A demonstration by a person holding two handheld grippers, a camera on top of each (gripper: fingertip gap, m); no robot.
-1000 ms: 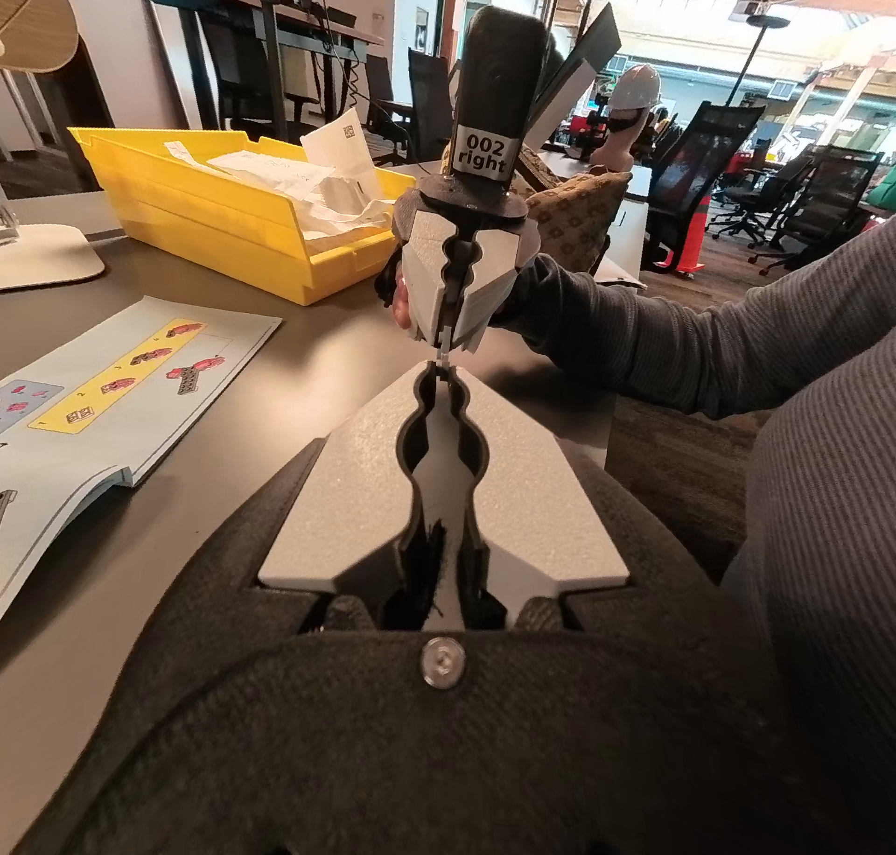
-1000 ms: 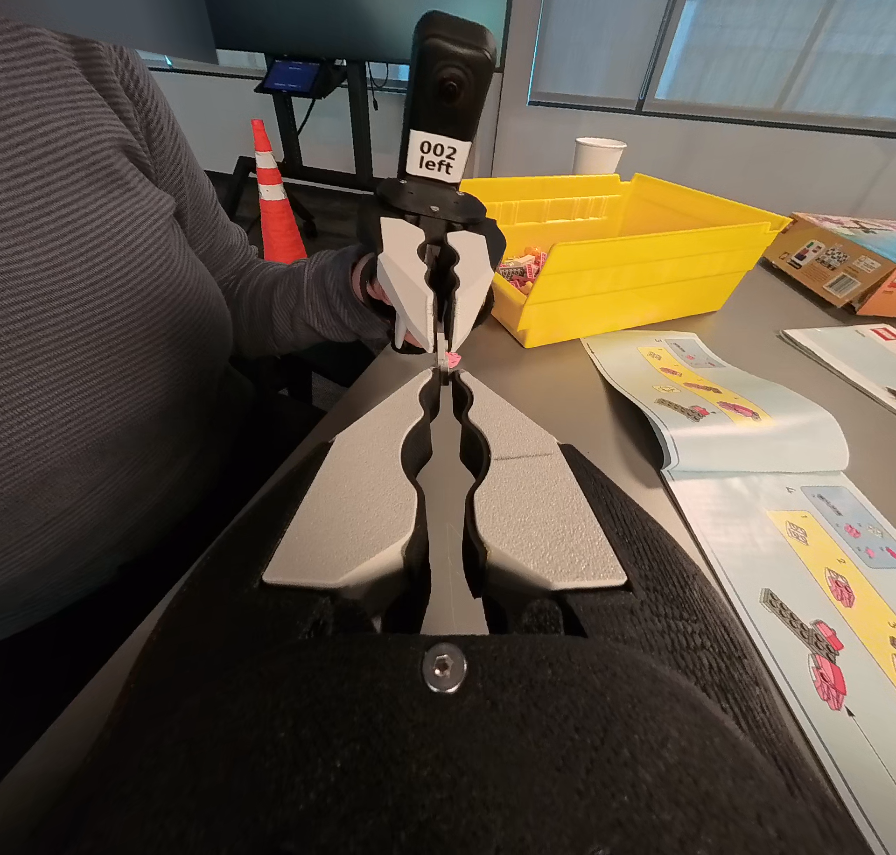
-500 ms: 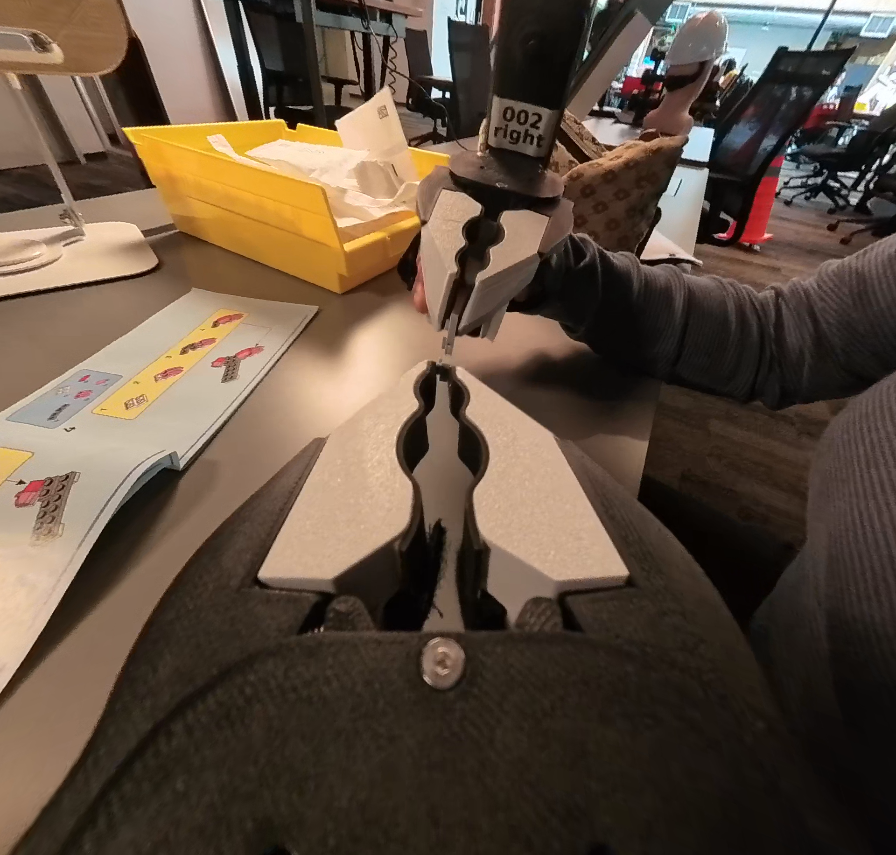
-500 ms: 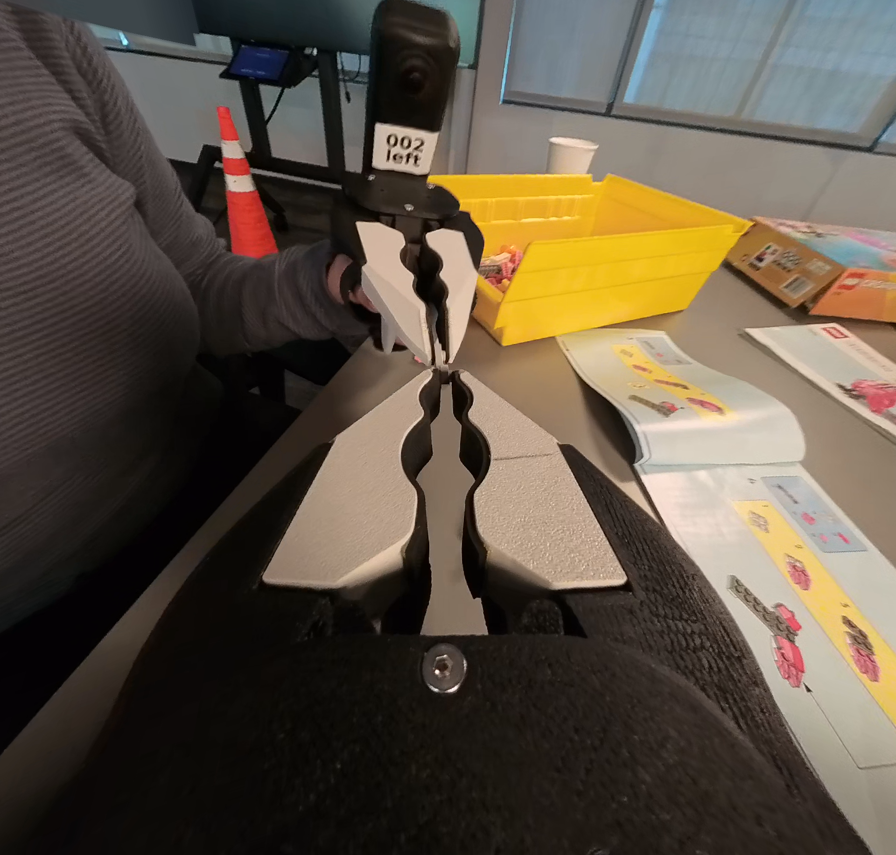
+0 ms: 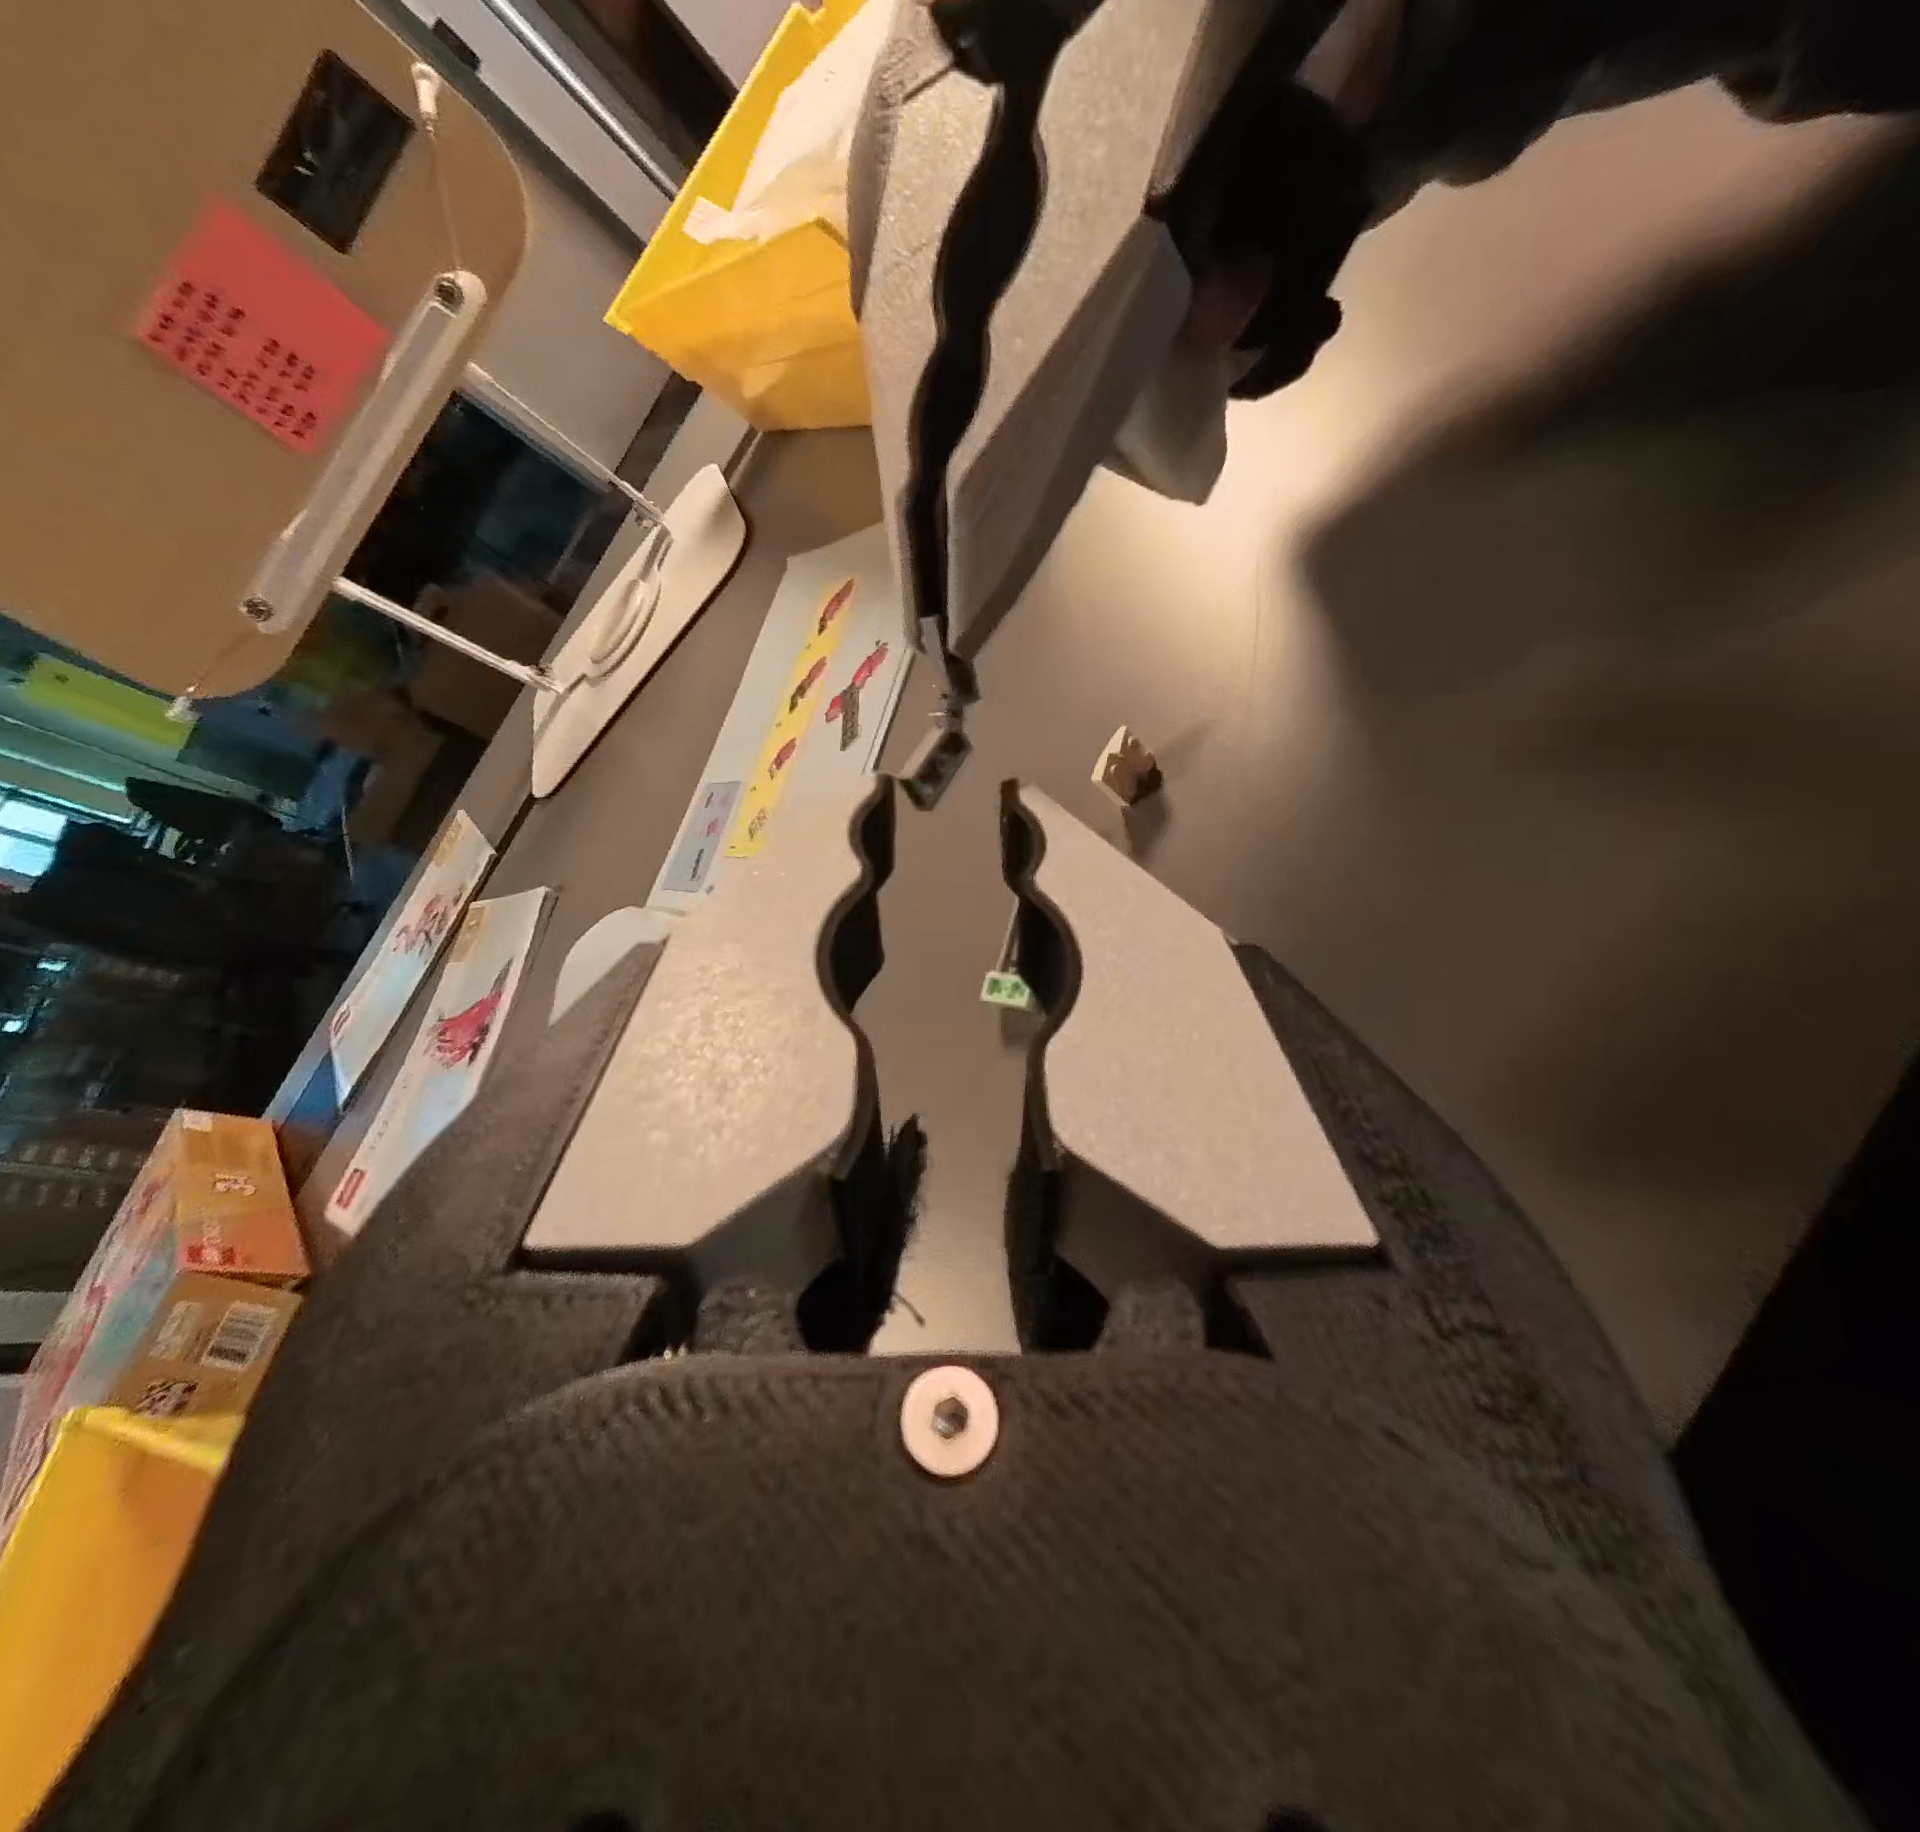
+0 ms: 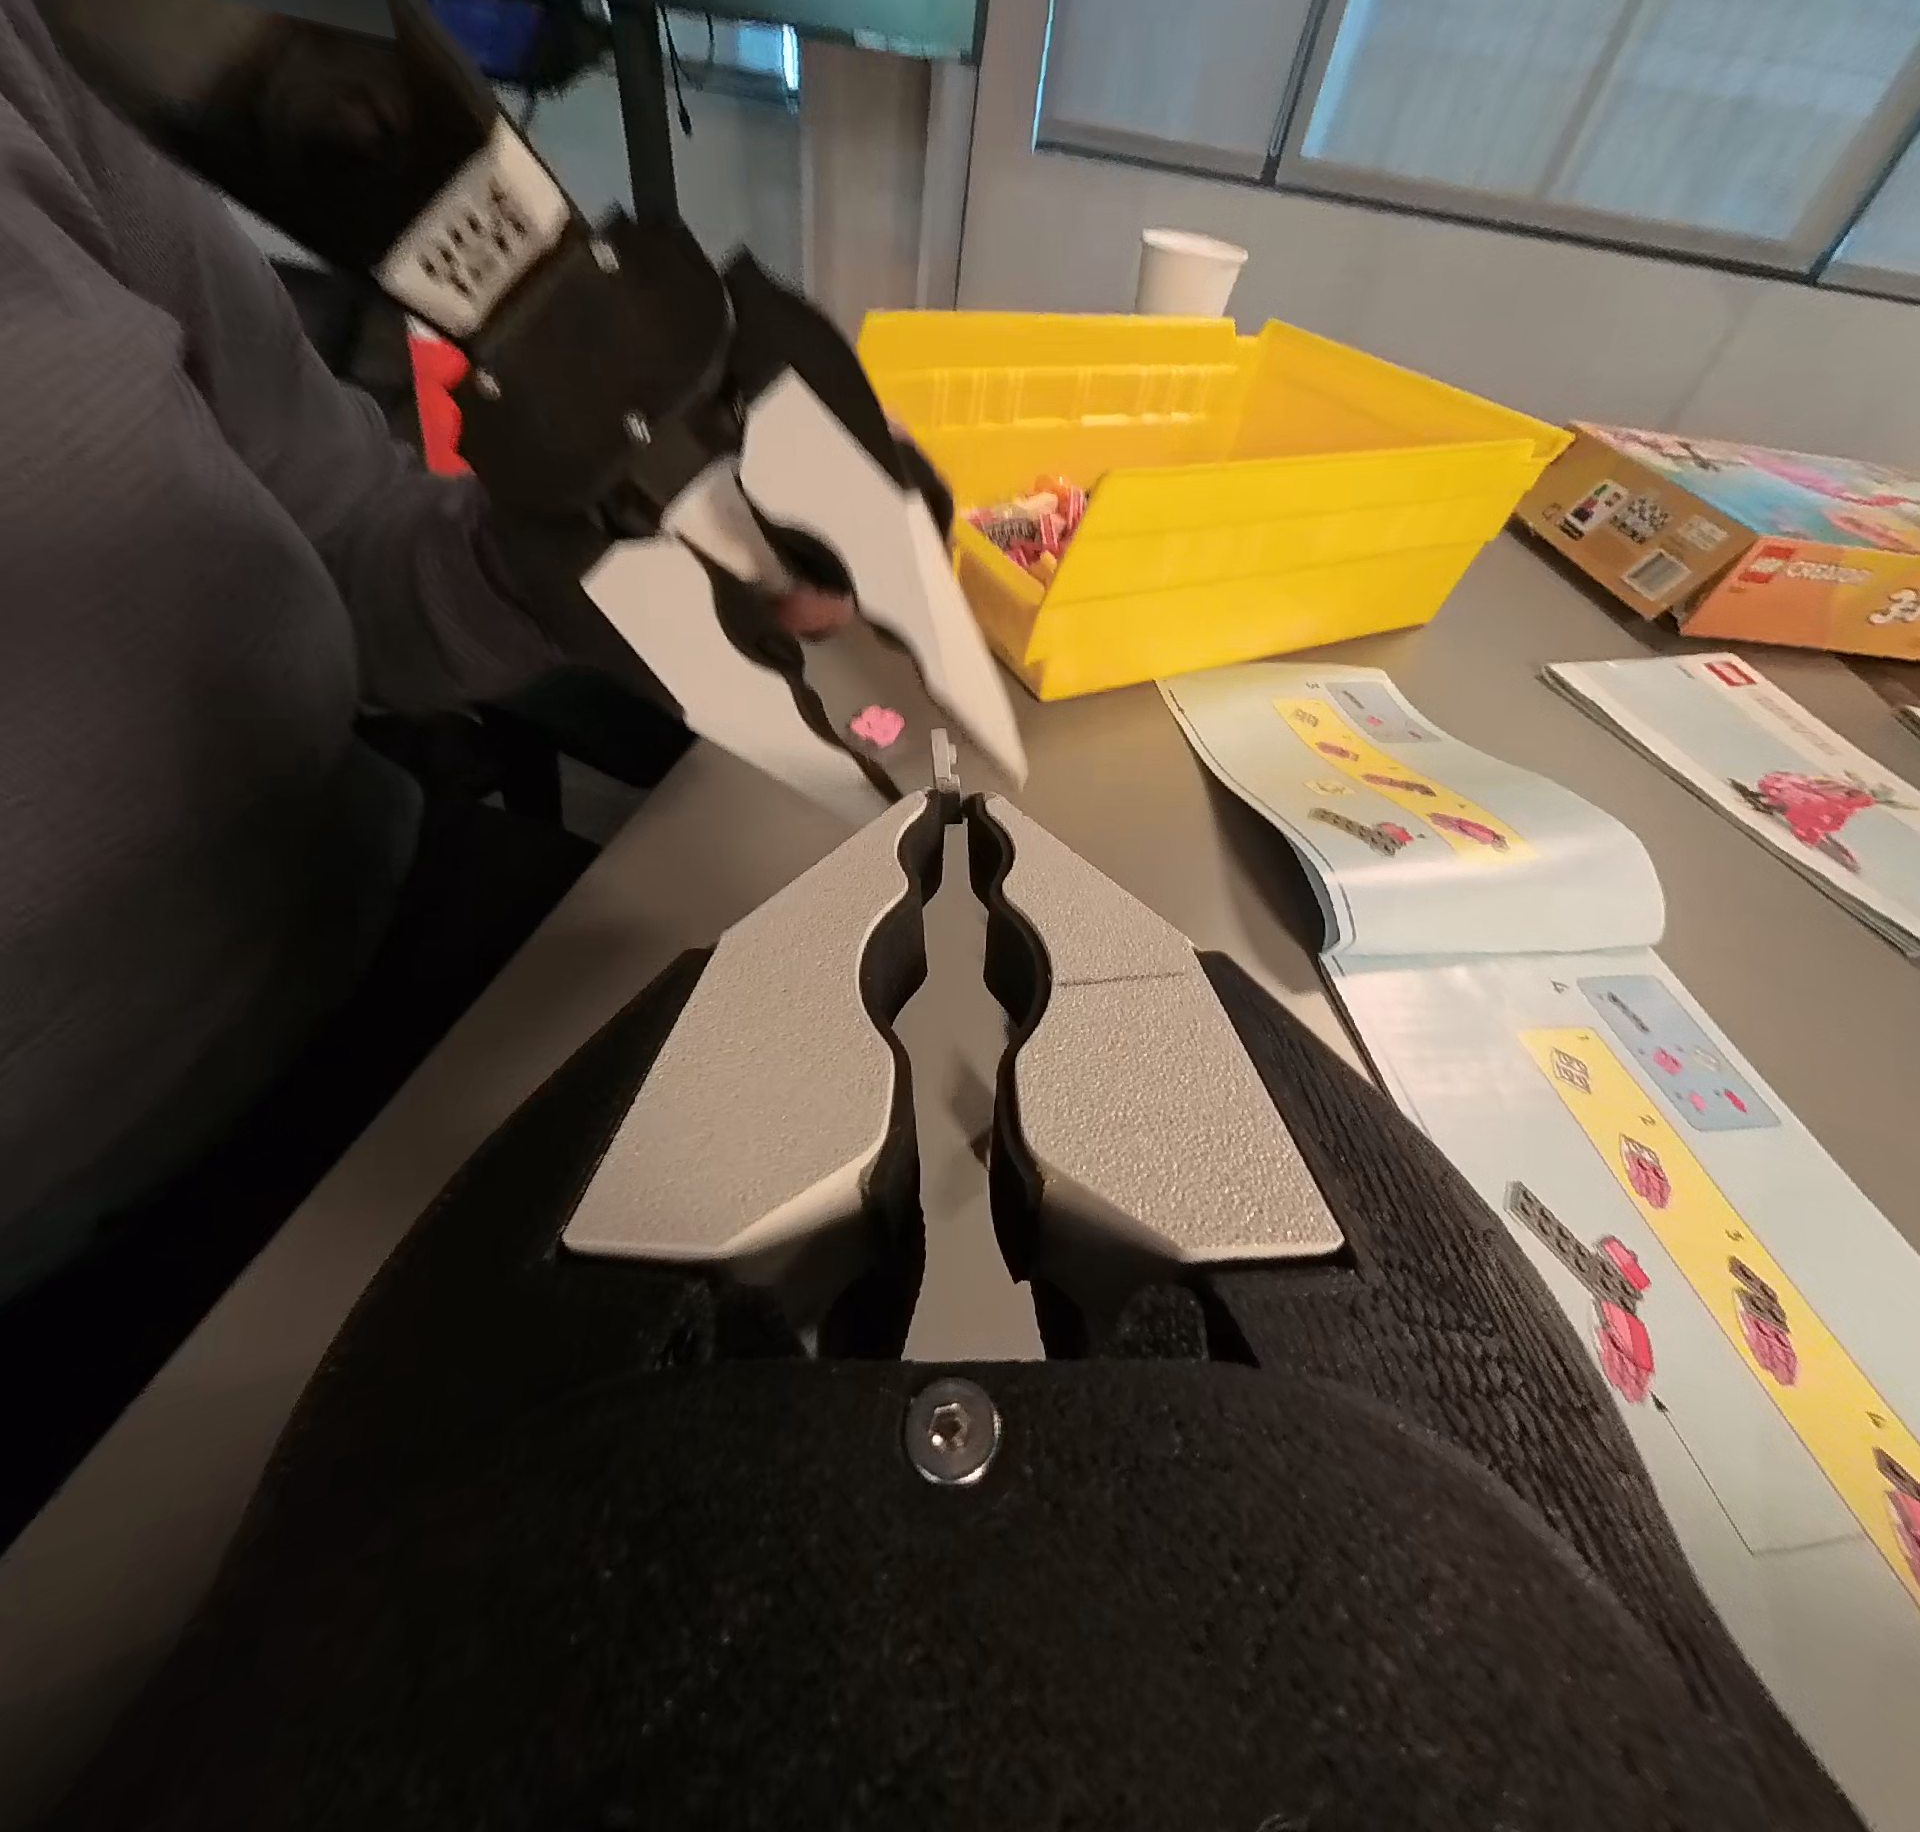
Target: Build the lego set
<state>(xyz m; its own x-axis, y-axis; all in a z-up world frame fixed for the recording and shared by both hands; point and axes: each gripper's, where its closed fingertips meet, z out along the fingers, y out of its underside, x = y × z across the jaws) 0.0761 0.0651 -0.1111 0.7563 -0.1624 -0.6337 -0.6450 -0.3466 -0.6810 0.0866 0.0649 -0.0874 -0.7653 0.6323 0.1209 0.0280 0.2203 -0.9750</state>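
Observation:
My left gripper [image 5: 948, 790] is open with nothing pressed between its pads. It also shows, blurred and tilted, in the right wrist view [image 6: 956, 785]. My right gripper [image 6: 948, 803] is shut on a small thin grey lego piece [image 6: 943, 759] that sticks out past its fingertips. In the left wrist view the right gripper [image 5: 932, 634] comes down from above, and the grey piece [image 5: 938, 752] hangs just ahead of my left fingertips, touching neither pad. A small pink piece [image 6: 878, 726] shows between the left gripper's spread fingers, apart from them.
On the grey table are a yellow bin of pieces [image 6: 1247, 494], an open instruction booklet [image 6: 1455, 826], a lego box [image 6: 1714, 525], a paper cup [image 6: 1190, 270], a second yellow bin with paper [image 5: 748, 328], a lamp base [image 5: 644, 619], and a small cream piece [image 5: 1127, 766] and green piece [image 5: 1006, 987]. Only a small space, under 4 cm, lies between the two pairs of fingers.
My left gripper has opened and tilted sharply; the pink piece it pinched has left its grasp. My right gripper stays shut on the grey piece.

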